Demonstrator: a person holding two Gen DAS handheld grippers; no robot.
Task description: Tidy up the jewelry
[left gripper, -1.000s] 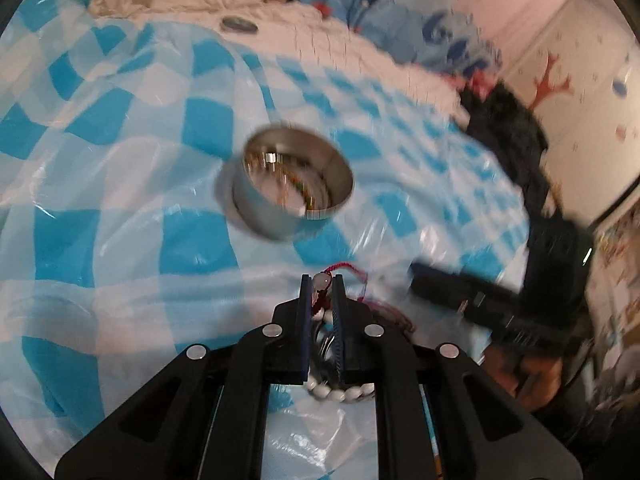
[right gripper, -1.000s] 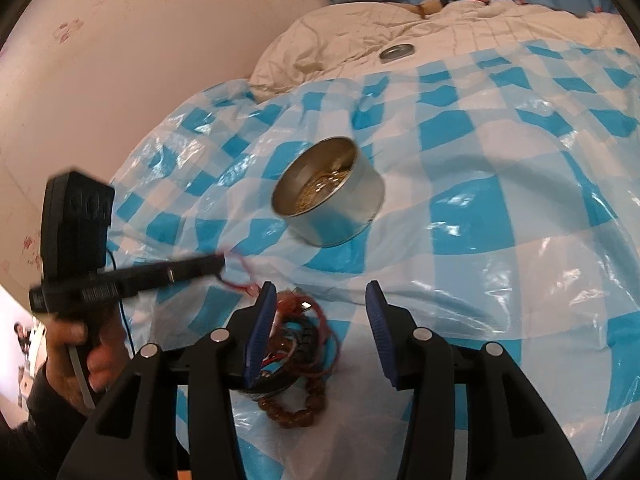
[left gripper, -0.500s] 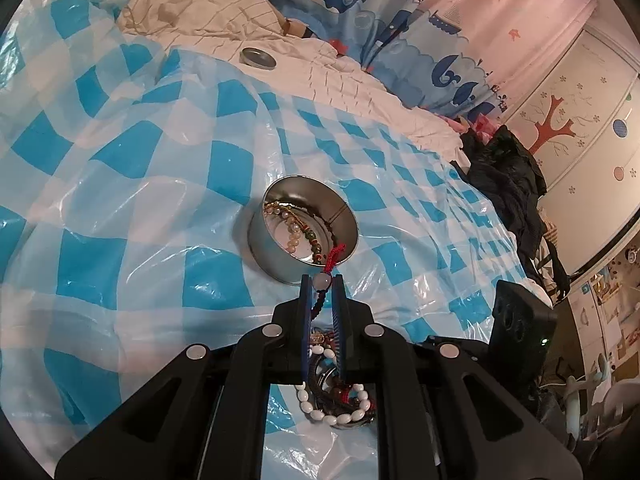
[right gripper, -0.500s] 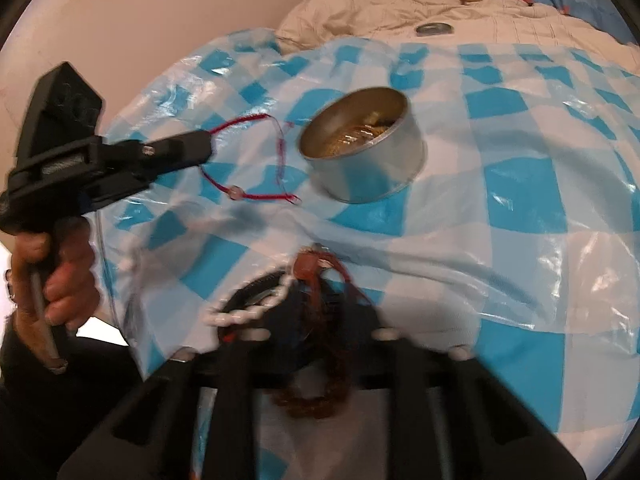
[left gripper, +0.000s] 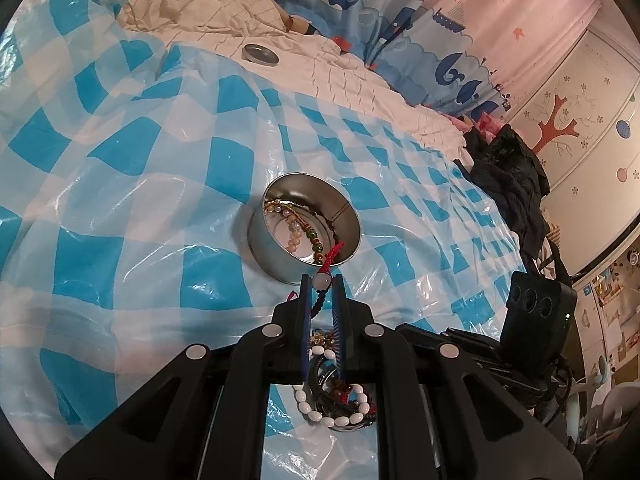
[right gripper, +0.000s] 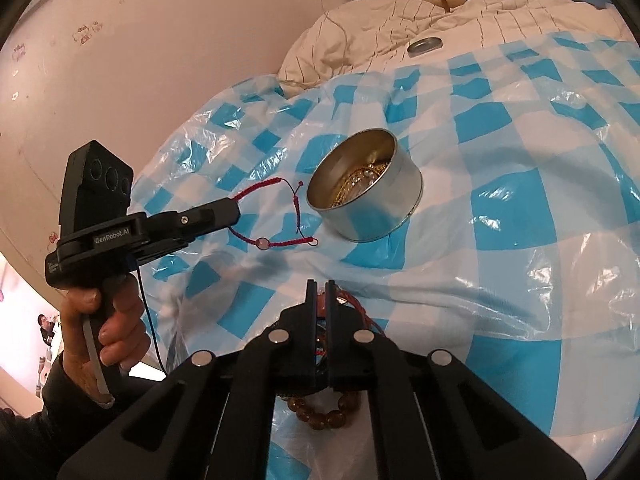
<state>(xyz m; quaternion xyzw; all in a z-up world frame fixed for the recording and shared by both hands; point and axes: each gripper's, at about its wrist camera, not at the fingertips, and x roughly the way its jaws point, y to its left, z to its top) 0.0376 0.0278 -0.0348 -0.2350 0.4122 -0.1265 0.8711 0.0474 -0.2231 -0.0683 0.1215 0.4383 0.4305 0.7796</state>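
A round silver tin [left gripper: 304, 236] stands on the blue checked plastic sheet [left gripper: 140, 208] and holds several bead bracelets; it also shows in the right wrist view [right gripper: 366, 188]. My left gripper [left gripper: 321, 284] is shut on a red cord bracelet with a pale bead [right gripper: 276, 216], held just short of the tin. My right gripper [right gripper: 318, 286] is shut on a brown bead bracelet [right gripper: 324, 412] from the jewelry pile [left gripper: 336, 392] under both grippers.
The tin's lid [left gripper: 259, 54] lies on the cream quilt [left gripper: 320, 64] at the back. Dark clothes [left gripper: 508, 168] are piled at the bed's right side. A pink wall [right gripper: 140, 60] runs along the left.
My left gripper has lifted the red cord bracelet off the pile and carried it toward the tin. My right gripper has shut on the brown bead bracelet.
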